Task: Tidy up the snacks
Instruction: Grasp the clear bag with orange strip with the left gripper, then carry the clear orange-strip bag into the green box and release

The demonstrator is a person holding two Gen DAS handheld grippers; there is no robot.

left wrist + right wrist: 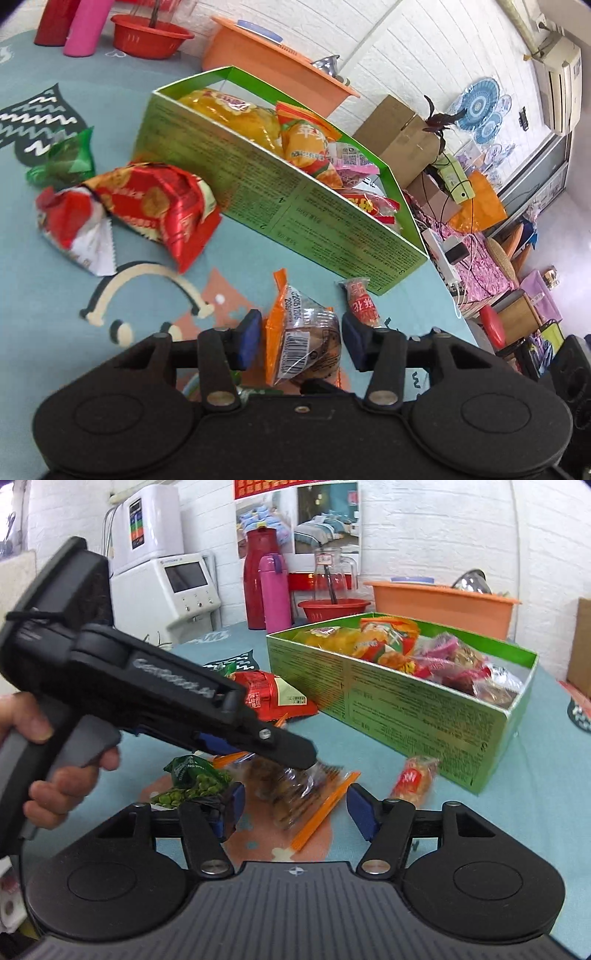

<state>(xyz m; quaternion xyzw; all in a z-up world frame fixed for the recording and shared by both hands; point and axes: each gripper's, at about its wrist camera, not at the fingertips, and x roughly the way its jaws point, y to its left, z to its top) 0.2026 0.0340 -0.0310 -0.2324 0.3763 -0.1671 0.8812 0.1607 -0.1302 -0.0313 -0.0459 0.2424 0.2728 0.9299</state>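
A green box [295, 206] [406, 705] holds several snack packs. A clear orange-edged snack packet [303, 343] [295, 794] lies on the teal tablecloth. My left gripper [301, 339] is open, its blue pads either side of the packet; it also shows in the right wrist view [291, 757], lowered over the packet. My right gripper [295, 812] is open and empty just behind the packet. A small red snack [364, 302] [413, 779] lies beside the box. A red bag [155, 206] [269, 698] and a green pea pack [192, 782] lie loose.
A second green pack [62, 158] and a red-white pack [74, 229] lie at the left. A red flask [260, 579], pink flask [275, 590], red bowl [332, 609] and orange basin [443, 602] stand at the table's back. The table edge [447, 291] is right of the box.
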